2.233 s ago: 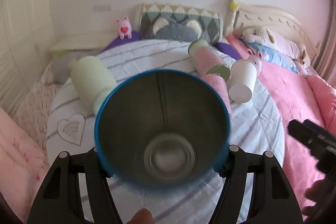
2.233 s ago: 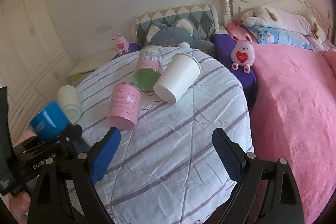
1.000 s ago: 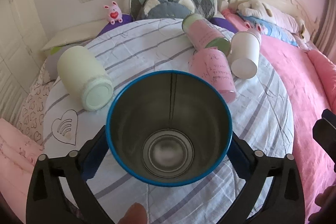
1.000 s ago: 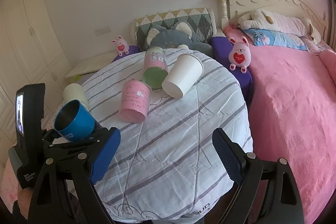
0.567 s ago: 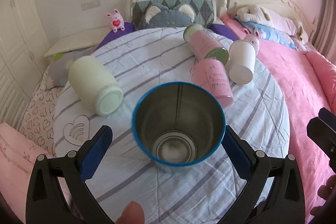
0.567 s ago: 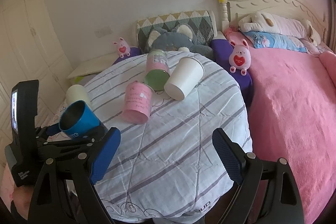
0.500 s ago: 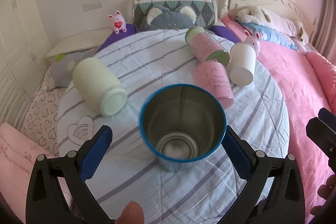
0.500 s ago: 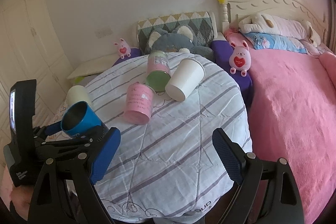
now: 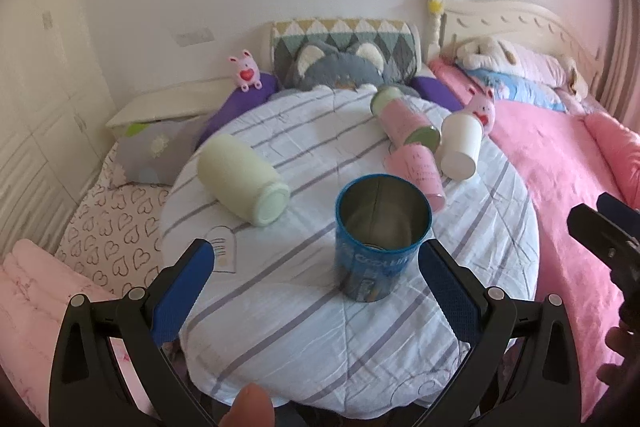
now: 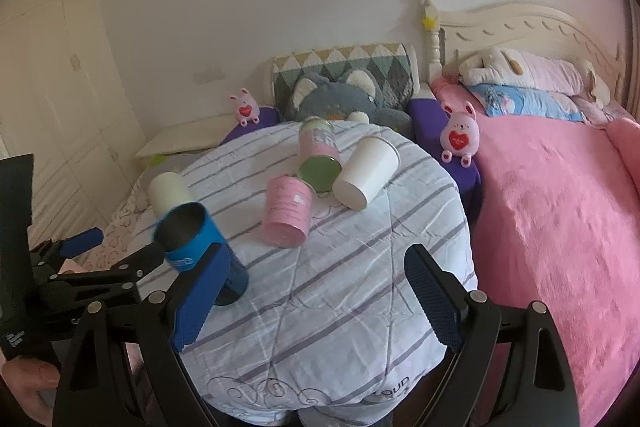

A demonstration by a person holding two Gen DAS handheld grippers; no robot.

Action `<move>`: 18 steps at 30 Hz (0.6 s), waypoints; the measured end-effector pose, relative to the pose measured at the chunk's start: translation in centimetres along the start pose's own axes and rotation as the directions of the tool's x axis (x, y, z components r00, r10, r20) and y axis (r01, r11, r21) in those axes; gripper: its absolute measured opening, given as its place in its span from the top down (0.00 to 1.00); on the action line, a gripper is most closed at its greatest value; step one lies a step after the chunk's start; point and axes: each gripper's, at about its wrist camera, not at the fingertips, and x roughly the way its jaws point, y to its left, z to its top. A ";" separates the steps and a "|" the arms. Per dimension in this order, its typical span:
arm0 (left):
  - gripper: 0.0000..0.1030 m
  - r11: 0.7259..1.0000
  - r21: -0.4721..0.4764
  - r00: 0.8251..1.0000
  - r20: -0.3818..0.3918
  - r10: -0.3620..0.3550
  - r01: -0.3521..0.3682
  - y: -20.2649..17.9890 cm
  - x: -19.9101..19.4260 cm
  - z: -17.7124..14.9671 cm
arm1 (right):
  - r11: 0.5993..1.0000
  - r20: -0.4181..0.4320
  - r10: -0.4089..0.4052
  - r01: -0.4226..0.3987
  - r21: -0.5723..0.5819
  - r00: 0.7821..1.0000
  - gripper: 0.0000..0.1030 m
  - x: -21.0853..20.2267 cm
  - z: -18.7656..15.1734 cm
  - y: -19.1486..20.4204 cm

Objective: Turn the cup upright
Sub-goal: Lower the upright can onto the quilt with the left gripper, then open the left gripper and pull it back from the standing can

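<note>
A blue metal cup [image 9: 376, 247] stands upright, mouth up, on the round striped table [image 9: 280, 319]; it also shows in the right wrist view [image 10: 200, 251]. My left gripper [image 9: 316, 291] is open, its blue fingers apart on either side of the cup and drawn back from it. My right gripper [image 10: 312, 295] is open and empty over the table's front part. A cream cup [image 9: 244, 179], a pink cup [image 9: 418, 171], a pink-and-green cup [image 9: 404, 123] and a white paper cup [image 9: 460, 147] lie on their sides.
A pink bed [image 10: 560, 207] runs along the right of the table. Cushions and a grey cat pillow [image 10: 344, 95] sit behind it, with two small pink bunny toys [image 10: 460, 135]. White cupboards [image 10: 52, 107] stand at the left.
The left gripper set the blue cup upright on the table, opened and pulled back from it. The right gripper stayed open and hardly moved.
</note>
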 end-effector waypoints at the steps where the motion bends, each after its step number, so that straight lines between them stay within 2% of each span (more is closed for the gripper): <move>1: 0.00 1.000 -0.003 1.000 0.005 0.000 0.000 0.2 -0.4 -0.1 | 1.000 0.006 0.007 -0.007 -0.010 1.000 0.12 -0.3 0.1 0.4; 9: 0.00 0.998 -0.065 0.999 0.047 -0.014 0.017 2.6 -3.7 -1.0 | 0.997 0.019 0.072 -0.071 -0.038 0.997 0.12 -1.1 0.0 2.2; 15: 0.00 0.991 -0.125 0.998 0.063 -0.032 0.040 4.3 -5.5 -2.1 | 0.987 0.013 0.150 -0.149 -0.059 0.989 0.12 -1.2 -0.1 3.5; 18: 0.00 0.988 -0.148 0.998 0.062 -0.021 0.030 5.1 -5.8 -2.6 | 0.985 0.002 0.153 -0.153 -0.082 0.988 0.12 -0.9 -0.3 4.2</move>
